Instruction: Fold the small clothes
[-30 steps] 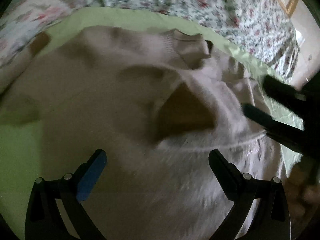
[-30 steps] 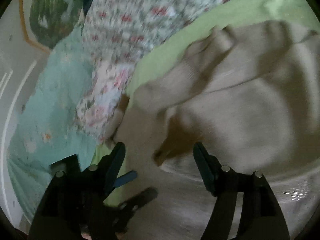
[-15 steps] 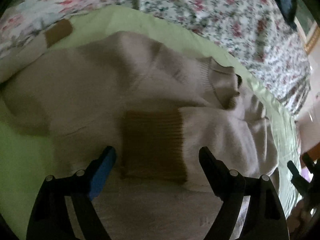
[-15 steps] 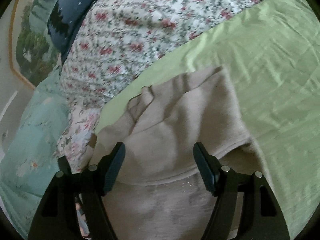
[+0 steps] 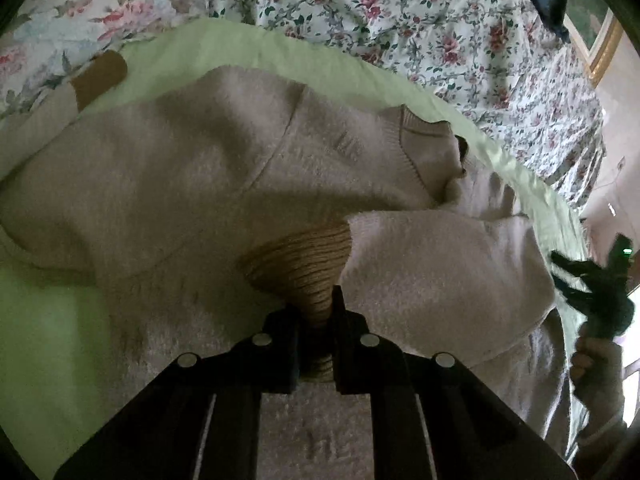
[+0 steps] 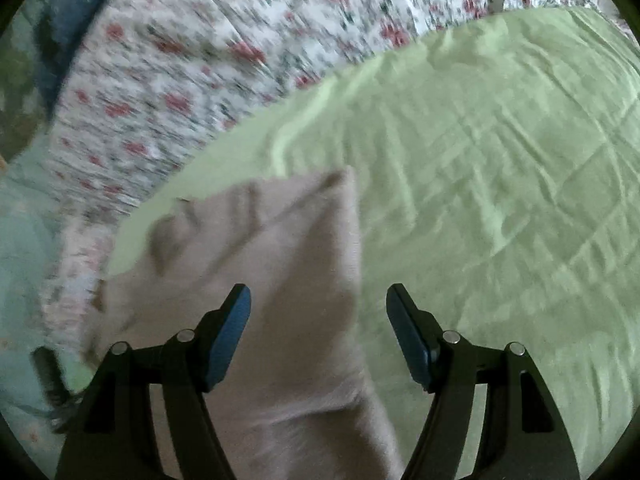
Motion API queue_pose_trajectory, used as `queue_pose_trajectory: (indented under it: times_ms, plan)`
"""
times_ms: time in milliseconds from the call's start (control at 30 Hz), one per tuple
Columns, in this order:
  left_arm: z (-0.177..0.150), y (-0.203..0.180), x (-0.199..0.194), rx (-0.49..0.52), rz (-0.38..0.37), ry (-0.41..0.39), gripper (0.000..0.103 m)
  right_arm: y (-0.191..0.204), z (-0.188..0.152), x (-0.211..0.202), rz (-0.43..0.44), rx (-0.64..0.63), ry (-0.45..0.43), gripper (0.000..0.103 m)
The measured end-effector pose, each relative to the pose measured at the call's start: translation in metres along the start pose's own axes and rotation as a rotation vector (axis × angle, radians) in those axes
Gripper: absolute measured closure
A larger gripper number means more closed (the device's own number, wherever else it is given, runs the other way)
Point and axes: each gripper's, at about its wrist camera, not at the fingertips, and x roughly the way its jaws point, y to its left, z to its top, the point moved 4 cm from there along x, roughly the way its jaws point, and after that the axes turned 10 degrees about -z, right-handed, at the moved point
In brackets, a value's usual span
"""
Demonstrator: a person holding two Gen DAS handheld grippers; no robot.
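A beige knit sweater (image 5: 208,168) lies spread on a light green sheet (image 5: 44,344). Its right sleeve is folded across the body, ending in a brown ribbed cuff (image 5: 304,264). My left gripper (image 5: 316,320) is shut on that cuff. The other brown cuff (image 5: 100,76) lies at the far left by the floral quilt. The collar (image 5: 428,140) points to the upper right. My right gripper (image 6: 318,332) is open and empty above the sweater's edge (image 6: 280,264); it also shows at the right of the left wrist view (image 5: 588,280).
A floral quilt (image 5: 400,16) covers the bed beyond the green sheet (image 6: 500,160). A dark blue cloth (image 6: 68,40) and pale teal bedding (image 6: 20,248) lie at the left of the right wrist view. A wall and a gilt frame (image 5: 604,48) stand at the far right.
My left gripper has closed on the brown cuff, which lay flat between its open fingers before. My right gripper has swung rightward, away from the sweater body, and stays open.
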Motion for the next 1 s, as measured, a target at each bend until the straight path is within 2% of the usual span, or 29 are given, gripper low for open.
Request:
queue_pose_trajectory:
  times_ms: [33, 67, 100, 133, 200, 233, 300, 367, 433, 533, 600, 700, 733, 767, 833, 867, 933, 967, 1000]
  plan:
    - [0.0, -0.001, 0.0, 0.004, 0.003, 0.002, 0.092, 0.002, -0.002, 0.015, -0.001, -0.014, 0.044, 0.032]
    - [0.001, -0.003, 0.001, 0.011, 0.011, 0.004, 0.092, 0.004, -0.005, 0.026, 0.001, -0.032, 0.078, 0.044]
    - [0.0, -0.005, 0.0, 0.02, 0.015, 0.006, 0.092, 0.006, -0.008, 0.031, -0.002, -0.053, 0.086, 0.064]
    - [0.002, -0.009, -0.001, 0.03, 0.014, 0.004, 0.092, 0.007, -0.009, 0.033, -0.001, -0.067, 0.103, 0.093]
    - [0.004, -0.019, -0.003, 0.048, -0.022, -0.002, 0.092, 0.002, -0.005, 0.013, 0.023, -0.039, 0.061, 0.093]
    - [0.004, -0.024, 0.0, 0.058, -0.036, 0.002, 0.092, -0.002, 0.0, -0.004, 0.001, -0.05, 0.009, 0.094]
    - [0.003, -0.029, 0.007, 0.079, -0.018, 0.014, 0.092, -0.008, 0.004, -0.017, -0.037, -0.064, -0.023, 0.094]
    - [-0.001, -0.03, 0.017, 0.091, 0.007, 0.038, 0.092, -0.012, 0.001, -0.012, -0.088, -0.094, 0.0, 0.094]
    - [-0.004, -0.026, 0.016, 0.084, -0.001, 0.038, 0.091, -0.011, -0.006, 0.002, -0.143, -0.137, 0.031, 0.094]
    - [-0.004, -0.021, 0.011, 0.084, -0.01, 0.035, 0.085, -0.013, -0.01, 0.008, -0.175, -0.147, 0.036, 0.094]
    - [-0.004, -0.016, 0.007, 0.09, 0.002, 0.05, 0.074, -0.015, -0.009, 0.007, -0.182, -0.132, 0.04, 0.092]
    - [0.0, -0.011, -0.009, 0.123, 0.03, 0.047, 0.072, -0.011, -0.009, -0.014, -0.202, -0.125, 0.004, 0.082]
    - [0.003, -0.011, -0.017, 0.151, 0.05, 0.038, 0.071, -0.012, -0.009, -0.026, -0.2, -0.123, -0.016, 0.07]
    - [0.007, -0.012, -0.024, 0.181, 0.069, 0.025, 0.067, -0.011, -0.01, -0.043, -0.188, -0.116, -0.053, 0.058]
    - [0.02, -0.014, -0.034, 0.242, 0.109, 0.002, 0.05, -0.006, -0.012, -0.067, -0.148, -0.111, -0.109, 0.049]
    - [0.028, -0.015, -0.036, 0.27, 0.135, -0.01, 0.037, 0.0, -0.015, -0.079, -0.115, -0.12, -0.128, 0.048]
    - [0.051, -0.022, -0.034, 0.36, 0.201, -0.043, 0.029, 0.014, -0.018, -0.086, -0.049, -0.151, -0.122, 0.048]
    - [0.061, -0.025, -0.031, 0.397, 0.22, -0.045, 0.018, 0.026, -0.019, -0.084, -0.005, -0.172, -0.105, 0.048]
    - [0.078, -0.03, -0.022, 0.449, 0.238, -0.042, 0.014, 0.033, -0.02, -0.081, 0.015, -0.189, -0.091, 0.048]
